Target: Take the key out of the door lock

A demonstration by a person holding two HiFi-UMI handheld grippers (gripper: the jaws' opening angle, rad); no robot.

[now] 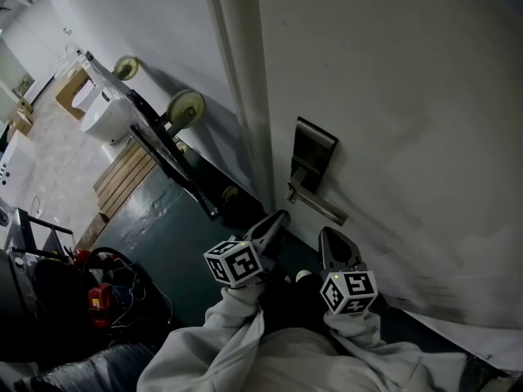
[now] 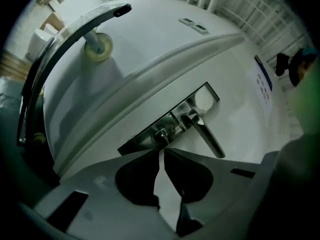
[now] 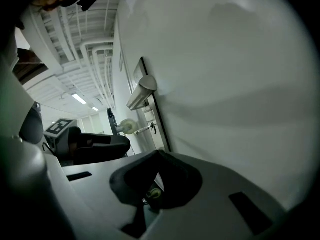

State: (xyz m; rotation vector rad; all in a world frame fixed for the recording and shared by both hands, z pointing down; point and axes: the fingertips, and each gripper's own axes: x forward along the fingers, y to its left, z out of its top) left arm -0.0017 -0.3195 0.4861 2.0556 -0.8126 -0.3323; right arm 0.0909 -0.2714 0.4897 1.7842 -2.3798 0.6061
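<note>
Filling most of the head view, the white door [image 1: 392, 72] carries a dark metal lock plate [image 1: 315, 147] with a lever handle [image 1: 324, 207]. Both grippers point at it, side by side. The left gripper [image 1: 278, 217] has its jaws all but together, only a thin slit between the tips, and nothing in them. The right gripper [image 1: 331, 235] has its jaws together too. The key [image 2: 161, 134] sits in the lock plate beside the lever, just ahead of the left tips.

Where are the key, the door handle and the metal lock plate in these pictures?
key [image 2: 162, 134]: left gripper view, on its head sticking out of the plate.
door handle [image 2: 208, 136]: left gripper view, middle of the lever.
lock plate [image 1: 317, 144]: head view, upper part of the plate.
</note>
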